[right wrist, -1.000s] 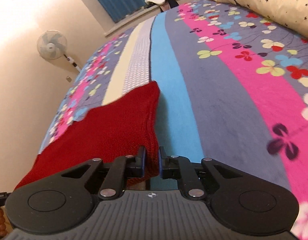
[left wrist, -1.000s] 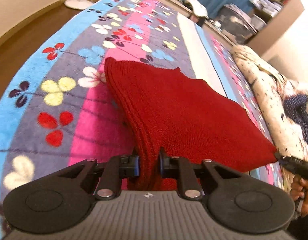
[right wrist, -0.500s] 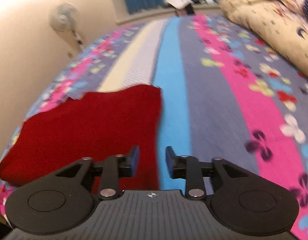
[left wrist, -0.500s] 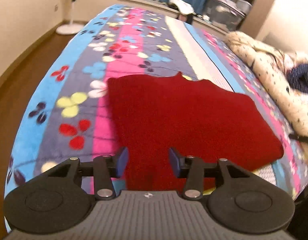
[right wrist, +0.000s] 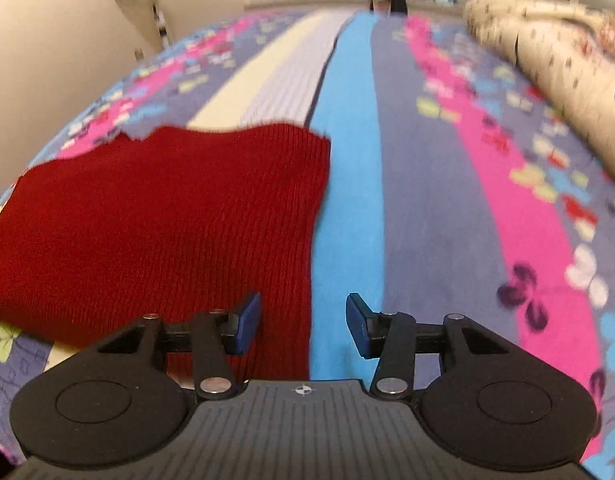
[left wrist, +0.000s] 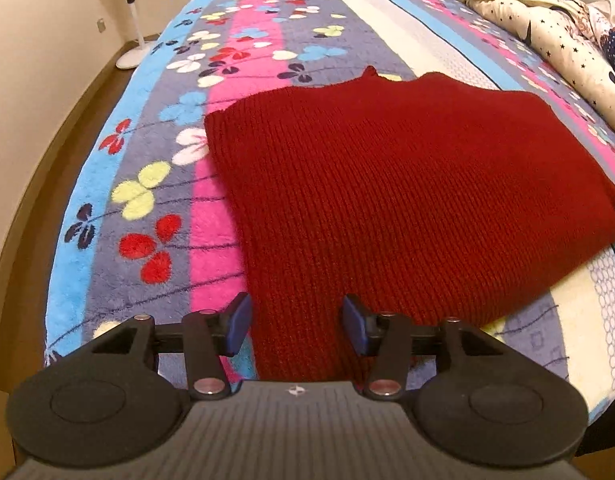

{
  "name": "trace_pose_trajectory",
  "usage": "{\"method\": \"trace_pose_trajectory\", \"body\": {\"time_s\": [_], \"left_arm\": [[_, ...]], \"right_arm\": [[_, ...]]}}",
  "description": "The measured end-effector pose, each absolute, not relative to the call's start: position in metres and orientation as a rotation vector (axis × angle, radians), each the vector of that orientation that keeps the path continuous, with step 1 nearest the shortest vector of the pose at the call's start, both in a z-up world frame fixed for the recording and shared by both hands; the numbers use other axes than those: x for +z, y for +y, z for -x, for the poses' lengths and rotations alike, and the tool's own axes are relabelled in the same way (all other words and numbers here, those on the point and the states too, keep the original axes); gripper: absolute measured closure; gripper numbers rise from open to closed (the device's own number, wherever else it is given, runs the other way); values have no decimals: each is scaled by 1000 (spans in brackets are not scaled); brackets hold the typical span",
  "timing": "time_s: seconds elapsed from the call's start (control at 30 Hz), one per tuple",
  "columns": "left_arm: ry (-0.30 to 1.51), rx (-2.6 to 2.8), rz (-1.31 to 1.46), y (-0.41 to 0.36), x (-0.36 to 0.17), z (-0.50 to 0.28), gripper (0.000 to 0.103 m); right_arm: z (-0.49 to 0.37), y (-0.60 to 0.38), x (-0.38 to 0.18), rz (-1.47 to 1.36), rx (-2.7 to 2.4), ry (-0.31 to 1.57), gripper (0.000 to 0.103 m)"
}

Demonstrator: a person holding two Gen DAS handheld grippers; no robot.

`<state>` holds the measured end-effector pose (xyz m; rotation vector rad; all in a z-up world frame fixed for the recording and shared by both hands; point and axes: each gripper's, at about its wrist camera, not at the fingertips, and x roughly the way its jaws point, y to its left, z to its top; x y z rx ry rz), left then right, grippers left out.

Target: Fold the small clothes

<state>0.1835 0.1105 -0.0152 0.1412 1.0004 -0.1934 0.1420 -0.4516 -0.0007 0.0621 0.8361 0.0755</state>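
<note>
Red knit garment [left wrist: 387,184], centre frame on the bed [left wrist: 107,184]: soft, light, limp, best pinched at near-edge corners; left claw [left wrist: 297,330] and right claw [right wrist: 303,328] both spread, empty.

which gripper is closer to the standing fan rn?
Left. The left gripper sits over the red knit's fan-side edge; the fan stands past the bed's left side. The right gripper is at the knit's opposite edge.

One red sweater [left wrist: 407,184] lies on one flowered blanket [left wrist: 155,184]. Two grippers, left [left wrist: 297,324] and right [right wrist: 303,322]. One standing fan [left wrist: 127,12], and one star-print duvet [left wrist: 547,28] bundled alongside.
</note>
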Motion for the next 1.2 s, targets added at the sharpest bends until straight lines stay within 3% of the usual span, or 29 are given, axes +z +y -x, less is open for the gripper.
{"method": "trace_pose_trajectory", "body": {"time_s": [0.13, 0.27, 0.73, 0.83, 0.93, 0.97, 1.03, 1.1, 1.2], "left_arm": [[983, -185, -126, 112, -13, -186, 46], [890, -176, -109, 111, -2, -183, 32], [856, -394, -94, 86, 3, -176, 32], [1055, -384, -223, 75, -32, -183, 41], [1002, -415, -218, 74, -23, -181, 49], [987, -418, -160, 79, -17, -182, 54], [985, -357, -138, 88, -16, -187, 56], [1051, -289, -157, 93, -28, -194, 70], [1035, -308, -171, 89, -26, -192, 70]], "right_arm": [[-141, -454, 6, -62, 70, 774, 53], [-141, -452, 9, -85, 123, 733, 53], [-151, -421, -21, 55, 135, 918, 53], [-149, -421, -19, 64, 136, 913, 55], [-145, -428, -10, 23, 128, 860, 55], [-145, -430, -11, 14, 121, 868, 55], [-147, -430, -19, 33, 107, 925, 55], [-147, -429, -28, 63, 113, 983, 55], [-144, -429, -19, 53, 102, 930, 57]]}}
